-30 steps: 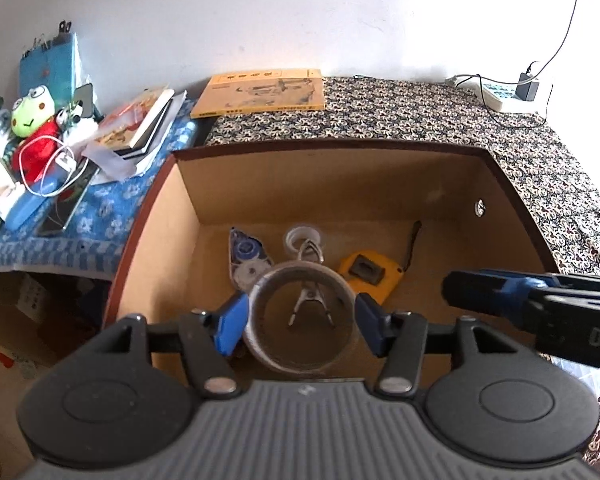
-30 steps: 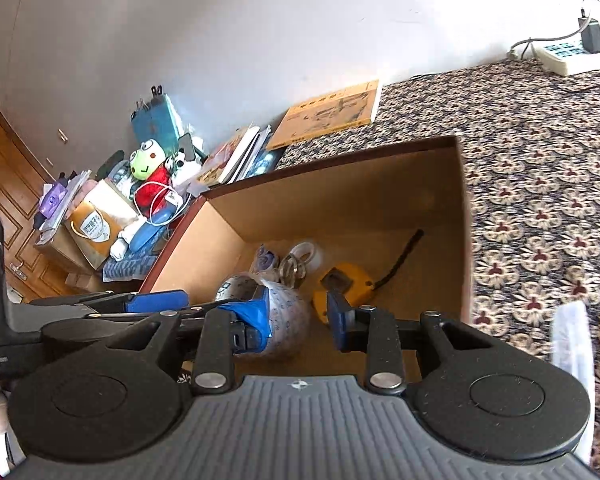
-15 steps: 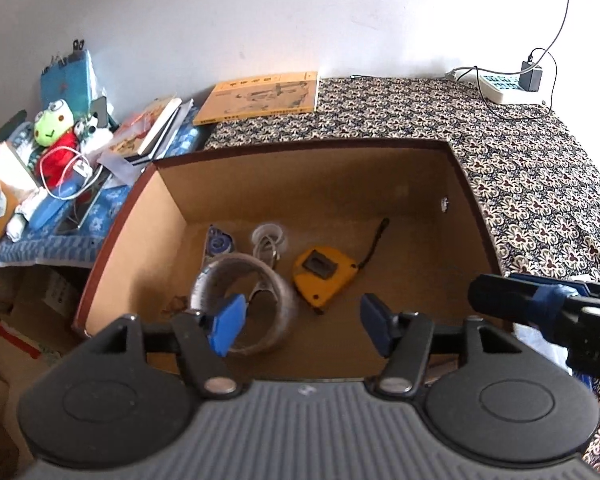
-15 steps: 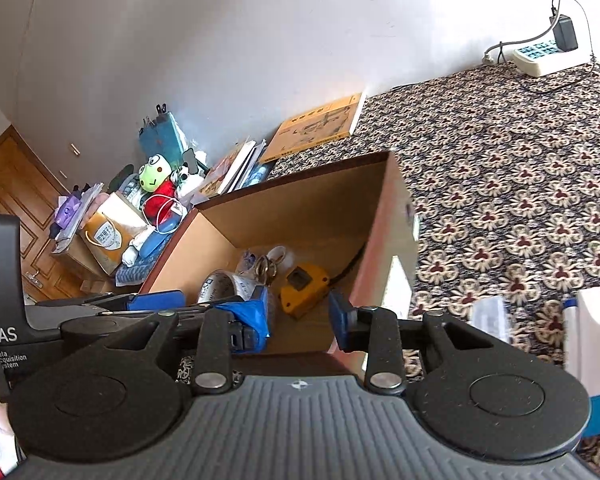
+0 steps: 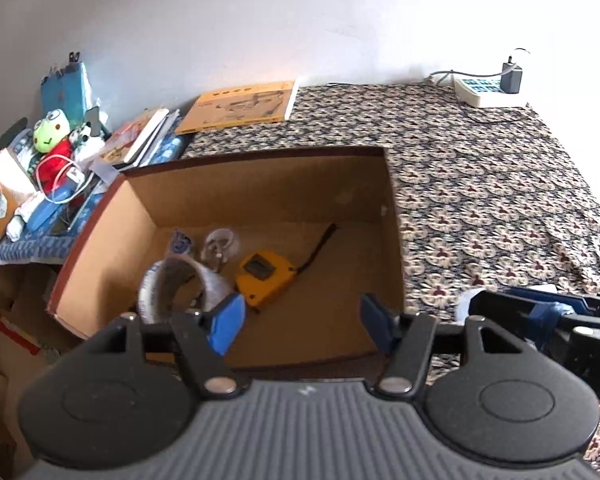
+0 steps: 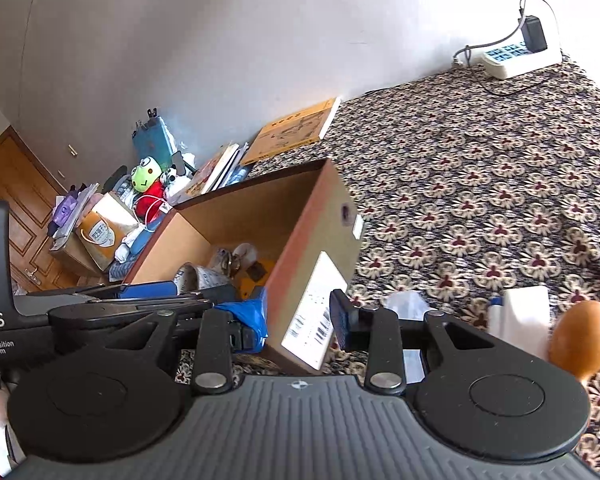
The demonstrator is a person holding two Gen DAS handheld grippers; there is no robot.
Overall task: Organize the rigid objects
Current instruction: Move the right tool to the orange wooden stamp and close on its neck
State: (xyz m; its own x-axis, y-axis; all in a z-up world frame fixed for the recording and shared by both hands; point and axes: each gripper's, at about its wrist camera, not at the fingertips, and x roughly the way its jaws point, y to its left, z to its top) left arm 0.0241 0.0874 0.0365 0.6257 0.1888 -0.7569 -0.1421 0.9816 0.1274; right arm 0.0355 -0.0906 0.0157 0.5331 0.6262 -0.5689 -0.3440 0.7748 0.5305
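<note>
An open cardboard box stands on the patterned cloth. Inside lie a big roll of tape, a yellow tape measure, a small clear tape roll and a blue-white item. My left gripper is open and empty above the box's near edge. My right gripper is open and empty, over the box's right wall. A brown egg-shaped object and a white bottle lie on the cloth to its right.
A yellow book and a power strip lie at the back by the wall. A cluttered side table with a frog plush, books and cables stands left. Patterned cloth spreads right of the box.
The left gripper opened, let the big tape roll into the box, and pulled back. The right gripper swung right, out of the box, bringing the egg-shaped object and white bottle into view.
</note>
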